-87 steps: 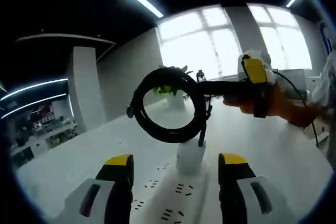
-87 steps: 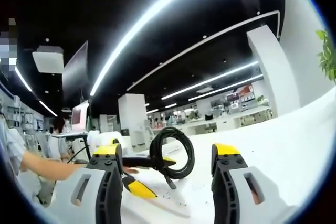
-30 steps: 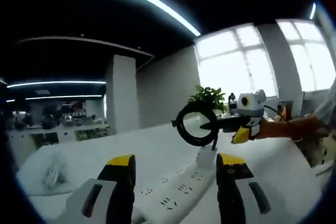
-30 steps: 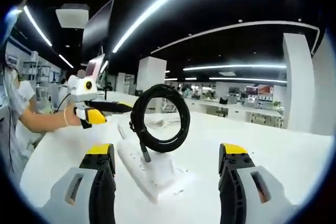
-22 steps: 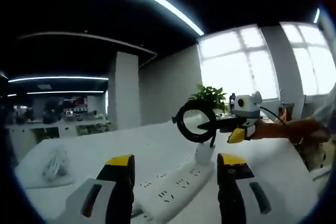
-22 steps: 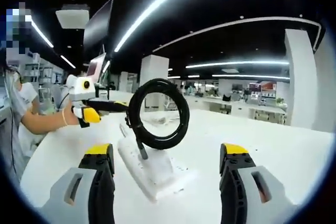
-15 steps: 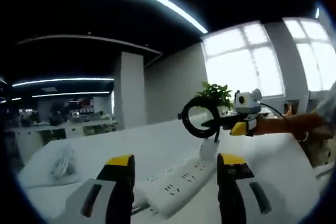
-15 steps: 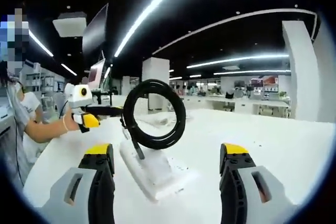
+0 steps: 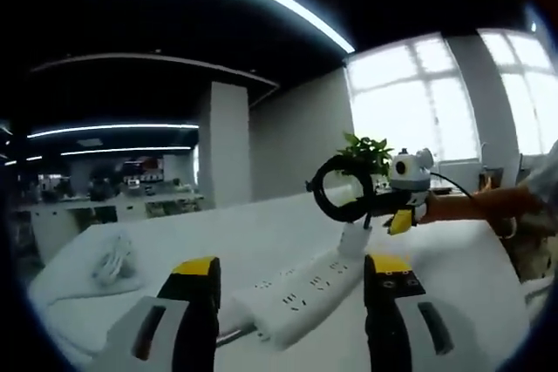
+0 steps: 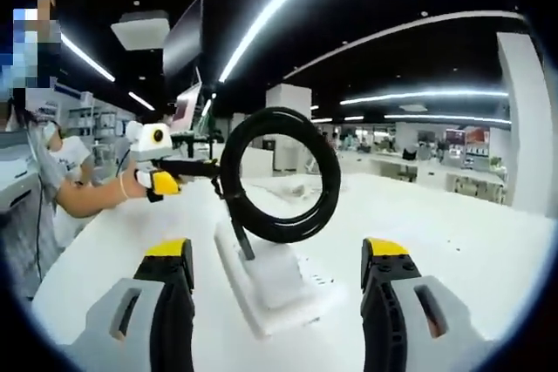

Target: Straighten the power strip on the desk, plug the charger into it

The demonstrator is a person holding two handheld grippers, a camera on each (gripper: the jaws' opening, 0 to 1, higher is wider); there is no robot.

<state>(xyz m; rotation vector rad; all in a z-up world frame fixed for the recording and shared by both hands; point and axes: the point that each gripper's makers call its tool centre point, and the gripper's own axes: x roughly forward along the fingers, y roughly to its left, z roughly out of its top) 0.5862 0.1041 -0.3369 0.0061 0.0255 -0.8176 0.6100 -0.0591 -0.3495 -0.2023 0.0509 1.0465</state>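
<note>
Both grippers have backed off the power strip (image 9: 301,292) in the last few seconds, left gripper (image 9: 289,289) and right gripper (image 10: 274,272) wide open holding nothing, while the charger (image 10: 272,278) stands plugged into its end, black cable coil (image 10: 279,175) above, so I'd call it basically done.

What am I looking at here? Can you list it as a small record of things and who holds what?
Surface: white desk
Power strip: white, lying flat on the desk
Charger: white block standing on the strip
Cable coil: black, held above the charger by another gripper
Left gripper: jaws open, empty
Right gripper: jaws open, empty
</note>
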